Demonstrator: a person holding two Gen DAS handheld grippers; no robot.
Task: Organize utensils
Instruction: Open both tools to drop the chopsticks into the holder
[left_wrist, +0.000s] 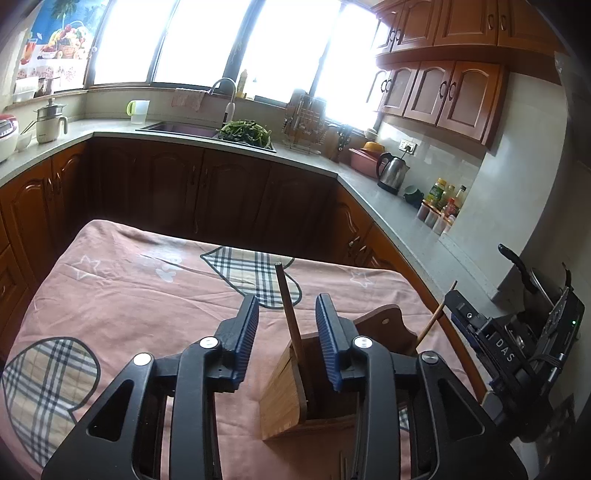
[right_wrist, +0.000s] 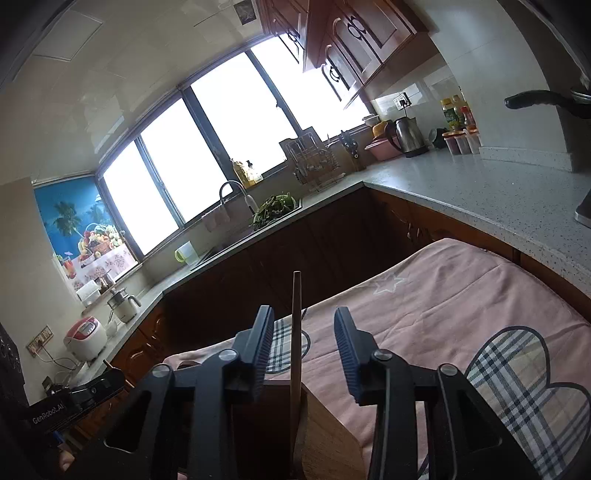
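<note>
The table is covered with a pink cloth of soft, creased fabric printed with plaid hearts and white outlined stars. On the cloth, at its near right area, stands one wooden holder, a box of pale, fine-grained slats with a darker, curved back panel and an open top. Two chopsticks are in view, both thin, straight, brown wooden sticks. One chopstick stands in the holder, leaning slightly left, its upper end rising between the fingers of the left gripper without touching either. A second chopstick leans out to the right beyond the holder, toward the right gripper. The left gripper is spread wide and grips nothing; its two fingers are black with blue ribbed pads. In the right wrist view, the right gripper is likewise spread wide with nothing clamped; one chopstick stands upright in the gap, nearer the left finger, its lower end inside the holder.
</note>
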